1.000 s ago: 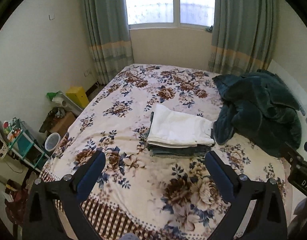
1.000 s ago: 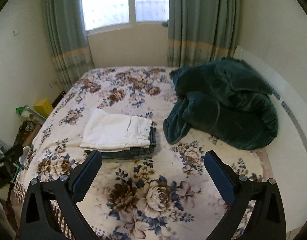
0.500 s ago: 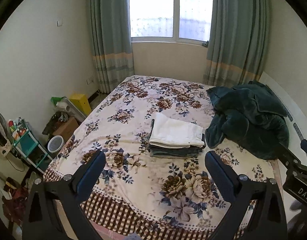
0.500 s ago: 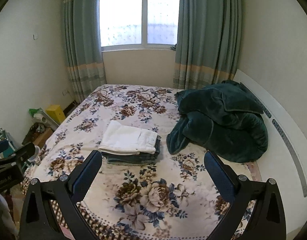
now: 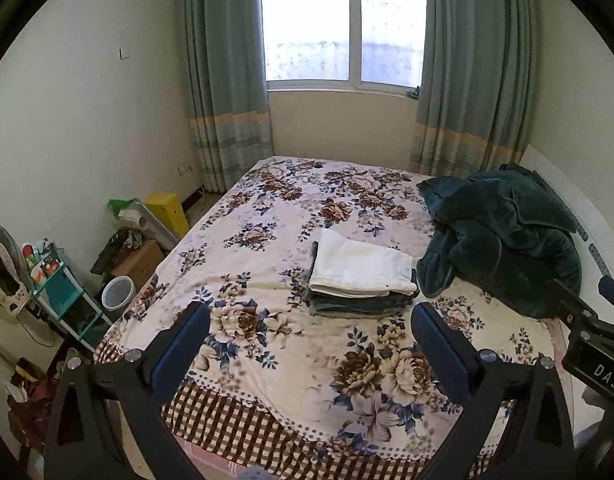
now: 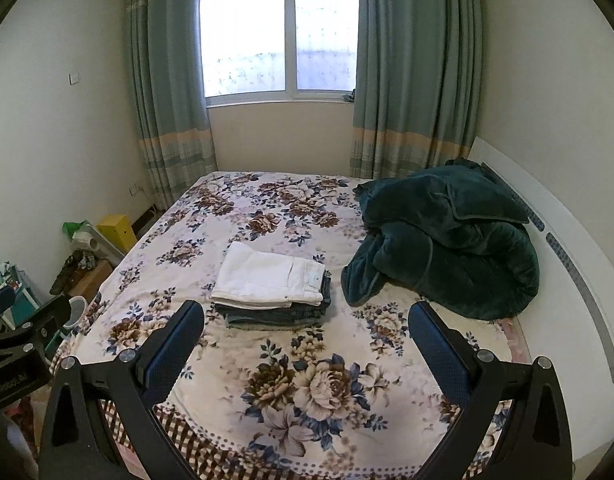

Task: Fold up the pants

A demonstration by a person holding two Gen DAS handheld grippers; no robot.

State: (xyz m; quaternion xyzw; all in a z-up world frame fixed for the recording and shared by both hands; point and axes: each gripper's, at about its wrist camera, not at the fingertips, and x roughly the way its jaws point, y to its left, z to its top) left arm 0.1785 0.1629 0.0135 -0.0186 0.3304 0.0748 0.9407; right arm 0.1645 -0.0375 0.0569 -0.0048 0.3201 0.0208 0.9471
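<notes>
Folded white pants (image 5: pixel 361 268) atop stack (mid-bed) — well beyond left gripper (image 5: pixel 309 322), right gripper (image 6: pixel 306 320), jaws wide, empty

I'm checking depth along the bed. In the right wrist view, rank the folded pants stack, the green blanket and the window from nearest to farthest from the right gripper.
1. Folded pants stack, mid-bed, slightly left.
2. Green blanket, right side, by the headboard.
3. Window, far wall.
</notes>
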